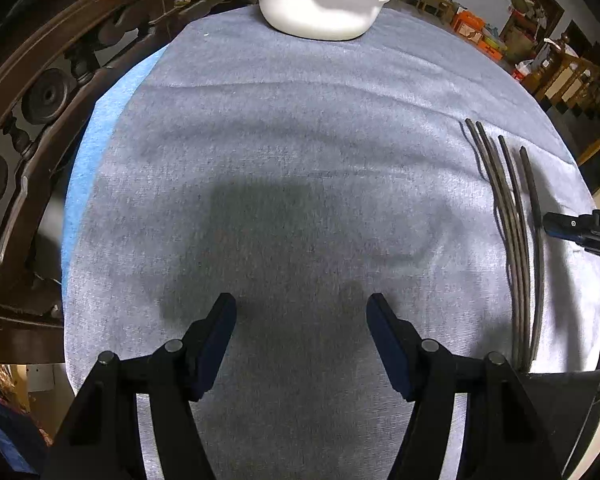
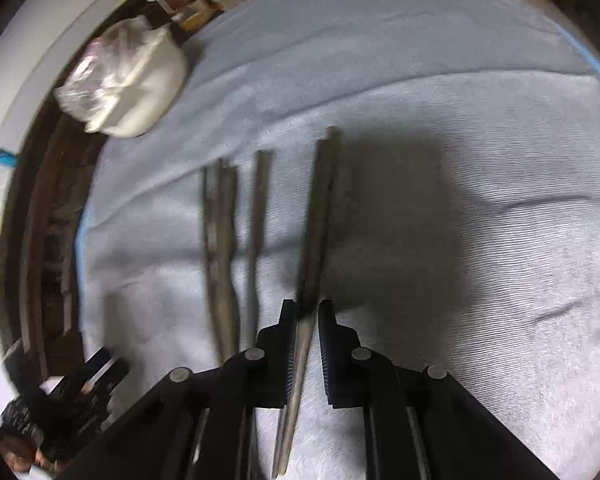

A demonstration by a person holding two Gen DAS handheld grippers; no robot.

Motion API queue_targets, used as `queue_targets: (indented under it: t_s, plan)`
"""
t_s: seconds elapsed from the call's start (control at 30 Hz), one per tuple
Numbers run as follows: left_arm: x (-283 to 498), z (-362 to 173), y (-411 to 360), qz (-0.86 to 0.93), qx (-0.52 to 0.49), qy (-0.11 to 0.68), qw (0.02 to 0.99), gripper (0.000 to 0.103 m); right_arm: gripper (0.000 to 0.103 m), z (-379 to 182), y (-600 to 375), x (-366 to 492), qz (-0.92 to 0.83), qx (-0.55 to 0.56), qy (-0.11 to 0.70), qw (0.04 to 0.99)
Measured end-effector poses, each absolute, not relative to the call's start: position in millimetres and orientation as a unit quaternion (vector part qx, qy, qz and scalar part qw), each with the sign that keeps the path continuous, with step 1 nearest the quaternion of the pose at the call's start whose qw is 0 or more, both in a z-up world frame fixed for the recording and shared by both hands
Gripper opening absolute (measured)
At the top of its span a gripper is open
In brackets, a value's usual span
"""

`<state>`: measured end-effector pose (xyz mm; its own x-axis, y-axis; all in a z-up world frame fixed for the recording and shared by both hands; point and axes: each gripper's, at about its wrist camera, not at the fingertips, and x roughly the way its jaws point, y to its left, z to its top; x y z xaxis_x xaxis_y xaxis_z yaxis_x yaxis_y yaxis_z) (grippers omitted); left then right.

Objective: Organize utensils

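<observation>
Several dark chopsticks (image 1: 514, 240) lie side by side on the grey-blue tablecloth (image 1: 300, 140), at the right of the left wrist view. My left gripper (image 1: 302, 312) hangs open over bare cloth, well to the left of them, with nothing between its fingers. My right gripper (image 2: 307, 312) is shut on a pair of chopsticks (image 2: 320, 216) that runs lengthwise between its pads. Just left of that pair lie a single chopstick (image 2: 256, 220) and a tight bundle of chopsticks (image 2: 220, 240). One finger of the right gripper (image 1: 568, 226) shows beside the rightmost chopstick.
A white bowl (image 1: 320, 8) with a crumpled clear plastic bag in it stands at the far edge of the table, also seen as the bowl (image 2: 140, 92). A dark carved wooden chair back (image 1: 40, 100) curves along the table's left side. Cluttered furniture fills the background right.
</observation>
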<state>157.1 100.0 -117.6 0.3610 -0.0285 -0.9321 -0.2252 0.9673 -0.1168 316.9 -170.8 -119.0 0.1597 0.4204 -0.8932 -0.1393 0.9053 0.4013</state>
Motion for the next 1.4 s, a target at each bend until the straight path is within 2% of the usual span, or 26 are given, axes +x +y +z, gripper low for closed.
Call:
queue_targets:
  t_s: [0.13,0.57,0.77,1.07,1.4]
  plan:
    - [160,-113,96,0.057,-0.108,0.560,0.820,0.068,0.015,-119,-186,322,0.173,0.156,0.617,0.752]
    - [156,-109,96,0.062,-0.105,0.560,0.820,0.068,0.015,-119,-189,317,0.126,0.098,0.629,0.761]
    - [158,-105,98,0.052,-0.109,0.563,0.818,0.068,0.015,-121,-194,318,0.131,0.110,0.638,0.751]
    - [221,-89,85,-0.009,-0.146,0.589,0.795,0.068,0.014,-120,-192,321,0.118,0.070,0.629,0.765]
    - [292,-106,42,-0.039,-0.197,0.645,0.737,0.068,0.014,-120,-206,320,0.139,0.093,0.625,0.763]
